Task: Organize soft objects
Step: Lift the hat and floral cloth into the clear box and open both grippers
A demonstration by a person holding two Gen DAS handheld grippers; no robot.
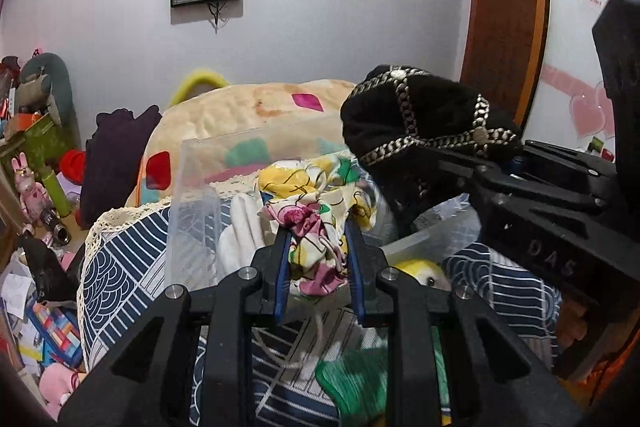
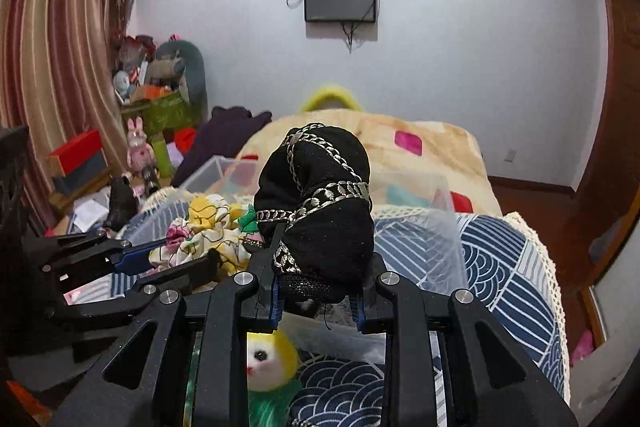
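My left gripper [image 1: 318, 247] is shut on a yellow, pink and green floral cloth [image 1: 316, 203], held over the clear plastic bin [image 1: 192, 195]. It also shows in the right wrist view [image 2: 208, 235], with the left gripper [image 2: 168, 259] at the left. My right gripper [image 2: 318, 291] is shut on a black cloth bundle with silver chain trim [image 2: 316, 203], lifted above the bin [image 2: 440, 247]. That bundle shows in the left wrist view [image 1: 416, 131], held by the right gripper [image 1: 472, 171]. A white and yellow plush toy with green hair [image 2: 268, 359] lies below, near the bin's front.
The bin sits on a blue and white patterned cover [image 2: 492, 251] on a bed with a beige blanket [image 2: 420, 143]. A white glove-like item [image 1: 240, 227] lies in the bin. A cluttered pile of toys and boxes [image 2: 152, 115] stands at the left by the curtain.
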